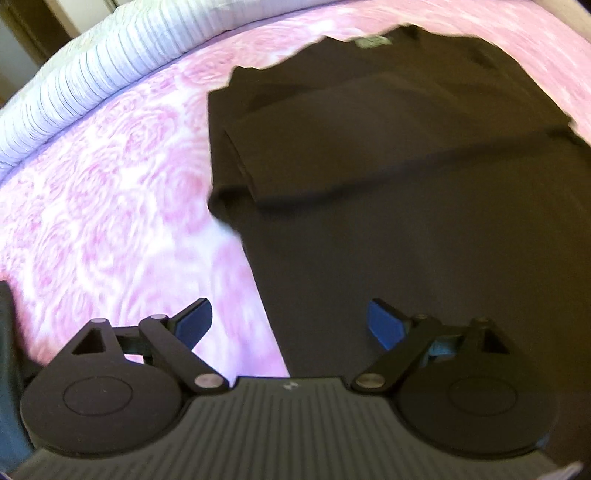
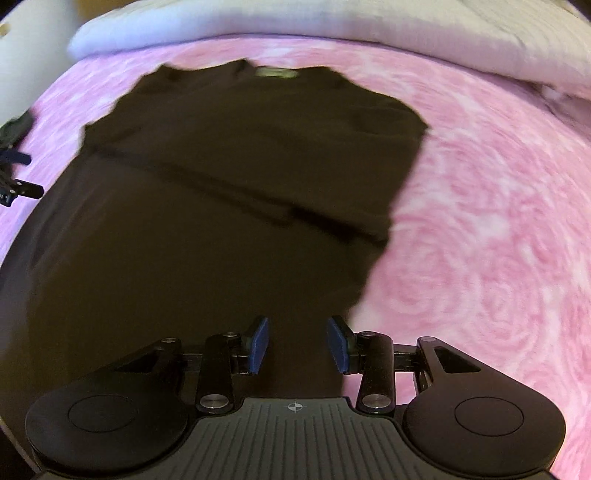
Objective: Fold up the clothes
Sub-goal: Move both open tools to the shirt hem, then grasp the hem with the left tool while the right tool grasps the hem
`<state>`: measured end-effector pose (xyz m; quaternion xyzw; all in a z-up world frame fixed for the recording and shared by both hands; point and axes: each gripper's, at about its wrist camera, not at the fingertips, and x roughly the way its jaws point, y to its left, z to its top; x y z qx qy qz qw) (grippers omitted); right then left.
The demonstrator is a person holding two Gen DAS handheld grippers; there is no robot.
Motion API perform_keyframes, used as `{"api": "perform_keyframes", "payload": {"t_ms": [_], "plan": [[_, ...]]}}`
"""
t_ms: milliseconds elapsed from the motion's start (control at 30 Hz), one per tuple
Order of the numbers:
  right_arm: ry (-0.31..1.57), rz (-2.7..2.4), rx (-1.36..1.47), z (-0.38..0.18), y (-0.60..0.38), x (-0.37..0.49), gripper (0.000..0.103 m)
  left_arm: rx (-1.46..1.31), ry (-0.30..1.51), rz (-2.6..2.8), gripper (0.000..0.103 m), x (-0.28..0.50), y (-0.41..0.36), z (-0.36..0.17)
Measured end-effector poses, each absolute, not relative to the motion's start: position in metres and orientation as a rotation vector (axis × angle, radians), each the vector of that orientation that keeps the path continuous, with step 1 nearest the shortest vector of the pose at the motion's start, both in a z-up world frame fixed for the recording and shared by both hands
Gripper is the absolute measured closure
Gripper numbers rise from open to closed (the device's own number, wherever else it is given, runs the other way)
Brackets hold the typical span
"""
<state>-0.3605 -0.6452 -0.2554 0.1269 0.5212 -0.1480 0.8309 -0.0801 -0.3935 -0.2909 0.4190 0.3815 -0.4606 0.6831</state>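
A black T-shirt lies flat on a pink flowered bedspread, its collar label at the far end and its sleeves folded inward. My left gripper hangs wide open over the shirt's left edge near the hem, holding nothing. In the right wrist view the same T-shirt fills the middle, collar label far away. My right gripper stands partly open above the shirt's lower right edge, its blue pads clear of the cloth. Part of the left gripper shows at the left border.
A white ribbed blanket runs along the far side of the bed, also seen as a pale roll behind the shirt. Pink bedspread stretches to the right of the shirt. Something dark blue sits at the lower left border.
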Motion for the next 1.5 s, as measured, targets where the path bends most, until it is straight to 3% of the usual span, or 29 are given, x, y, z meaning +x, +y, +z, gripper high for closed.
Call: {"api": "perform_keyframes", "payload": {"t_ms": [267, 667, 833, 1000, 1033, 1100, 1133, 1167, 1200, 1333, 1500], "plan": [[1.139, -0.089, 0.099, -0.255, -0.589, -0.367, 0.054, 1.091, 0.762, -1.149, 0.012, -0.160, -0.315, -0.276], [1.191, -0.156, 0.091, -0.263, -0.505, -0.391, 0.052, 1.468, 0.385, -1.665, 0.013, -0.248, -0.175, -0.301], [1.217, -0.211, 0.132, -0.265, -0.489, -0.400, 0.051, 1.580, 0.231, -1.638, 0.019, -0.269, -0.158, -0.333], [1.212, -0.155, 0.051, -0.267, -0.469, -0.418, 0.051, 1.617, 0.136, -1.584, 0.017, -0.280, -0.157, -0.347], [1.205, -0.143, 0.019, -0.268, -0.465, -0.424, 0.051, 1.617, 0.138, -1.580, 0.020, -0.281, -0.155, -0.347], [1.186, -0.110, -0.055, -0.269, -0.456, -0.437, 0.051, 1.614, 0.155, -1.574, 0.051, -0.284, -0.148, -0.346], [1.173, -0.088, -0.098, -0.270, -0.450, -0.444, 0.051, 1.617, 0.158, -1.570, 0.061, -0.288, -0.145, -0.345], [1.156, -0.064, -0.145, -0.271, -0.443, -0.453, 0.051, 1.626, 0.148, -1.561, 0.083, -0.292, -0.141, -0.345], [1.140, -0.035, -0.189, -0.273, -0.435, -0.463, 0.051, 1.630, 0.141, -1.548, 0.094, -0.293, -0.143, -0.348], [1.092, 0.086, -0.337, -0.287, -0.403, -0.493, 0.051, 1.529, 0.261, -1.444, 0.098, -0.290, -0.153, -0.334], [0.977, 0.181, -0.448, -0.300, -0.367, -0.501, 0.050, 1.219, 0.552, -1.325, 0.098, -0.258, -0.182, -0.286]]}}
